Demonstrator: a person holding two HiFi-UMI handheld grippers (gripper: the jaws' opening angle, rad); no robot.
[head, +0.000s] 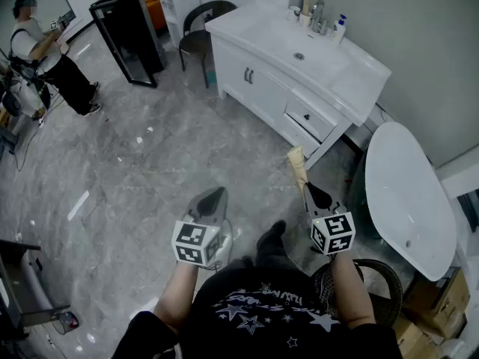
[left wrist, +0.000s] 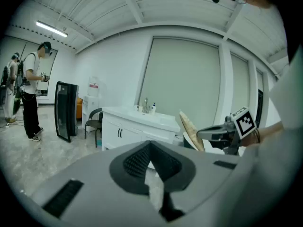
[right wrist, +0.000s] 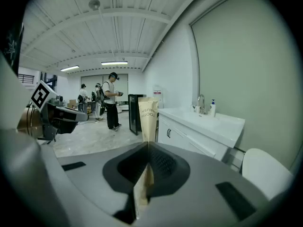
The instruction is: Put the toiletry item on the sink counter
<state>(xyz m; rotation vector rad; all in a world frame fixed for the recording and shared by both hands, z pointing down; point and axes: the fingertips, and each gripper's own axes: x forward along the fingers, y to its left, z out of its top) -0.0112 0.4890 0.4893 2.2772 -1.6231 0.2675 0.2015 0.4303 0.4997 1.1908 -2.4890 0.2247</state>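
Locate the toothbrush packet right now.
Head view, right side: the toothbrush packet sticks out of the shut right tool, over the floor just short of the white sink counter.

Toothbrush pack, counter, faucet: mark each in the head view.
toothbrush pack (head: 298, 164), head view, middle of the paper sleeve.
counter (head: 358, 69), head view, bare top right of the basin.
faucet (head: 318, 12), head view, upright body.

Mock bathroom in lab: vanity sink, bathtub
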